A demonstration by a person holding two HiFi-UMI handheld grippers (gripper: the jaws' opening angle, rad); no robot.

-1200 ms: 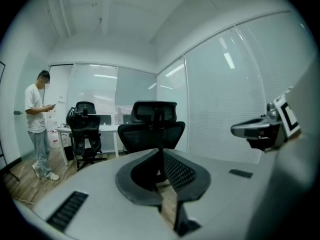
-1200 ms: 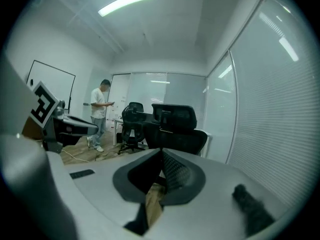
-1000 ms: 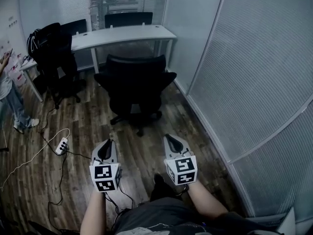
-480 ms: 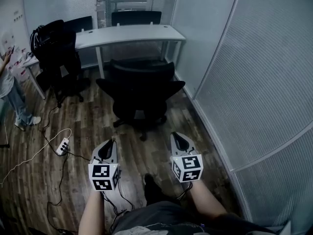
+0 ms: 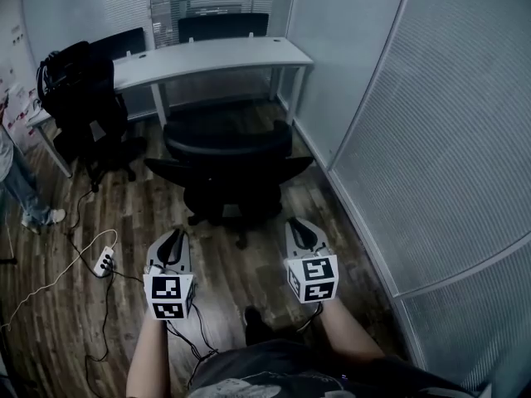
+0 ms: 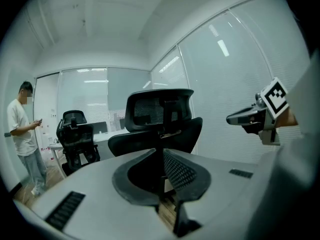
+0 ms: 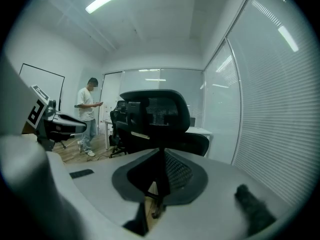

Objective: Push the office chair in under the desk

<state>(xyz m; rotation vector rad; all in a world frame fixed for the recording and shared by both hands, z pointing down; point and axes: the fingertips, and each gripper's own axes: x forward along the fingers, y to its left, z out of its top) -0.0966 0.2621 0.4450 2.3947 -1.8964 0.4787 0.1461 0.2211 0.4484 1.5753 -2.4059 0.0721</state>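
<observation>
A black office chair (image 5: 228, 166) stands on the wood floor with its back towards me, a short way out from the white desk (image 5: 211, 56) at the far wall. Its mesh backrest (image 6: 157, 109) fills the middle of the left gripper view and shows again in the right gripper view as the same backrest (image 7: 155, 109). My left gripper (image 5: 172, 240) and right gripper (image 5: 300, 227) are both shut and empty, side by side, a little short of the chair's back and not touching it.
A second black chair (image 5: 83, 98) with a bag stands at the desk's left end. A person (image 7: 87, 116) stands at the left. A power strip (image 5: 104, 261) and cables lie on the floor at the left. A glass partition (image 5: 415, 123) runs along the right.
Both grippers have moved forward towards the chair, which now looks closer and larger below me. The chair itself has kept its place by the desk.
</observation>
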